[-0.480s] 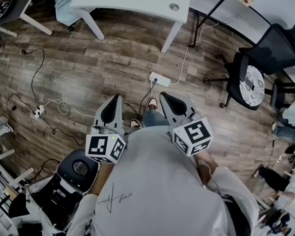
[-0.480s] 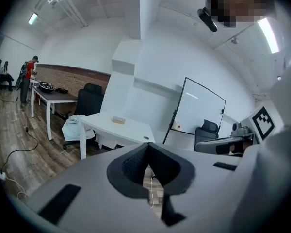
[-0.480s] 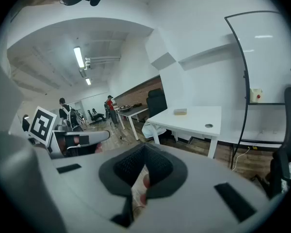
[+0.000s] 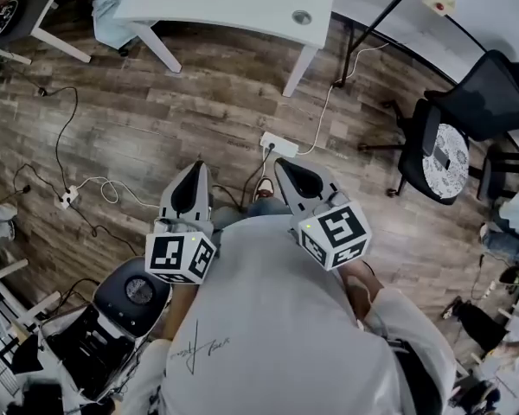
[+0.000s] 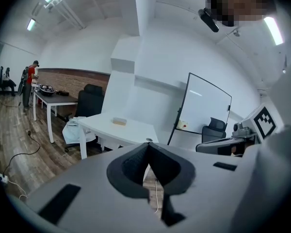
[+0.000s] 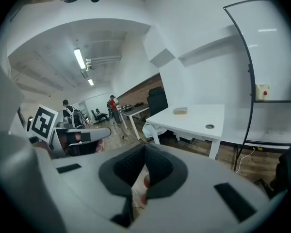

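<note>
POSE: grey left gripper (image 4: 195,169) and grey right gripper (image 4: 284,166) side by side, pointing forward over brown wood-plank floor (image 4: 156,119) | JAWS: both pairs pressed together, empty

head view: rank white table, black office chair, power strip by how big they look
1-2. white table, black office chair: about alike, table cut off at top
3. power strip

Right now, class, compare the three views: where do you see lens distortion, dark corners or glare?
Left gripper view: strong fisheye bending, black corners, ceiling light blown out. Right gripper view: same bending, the whiteboard frame curves, the strip light glares. Head view: floor evenly lit and sharp, little bending.
</note>
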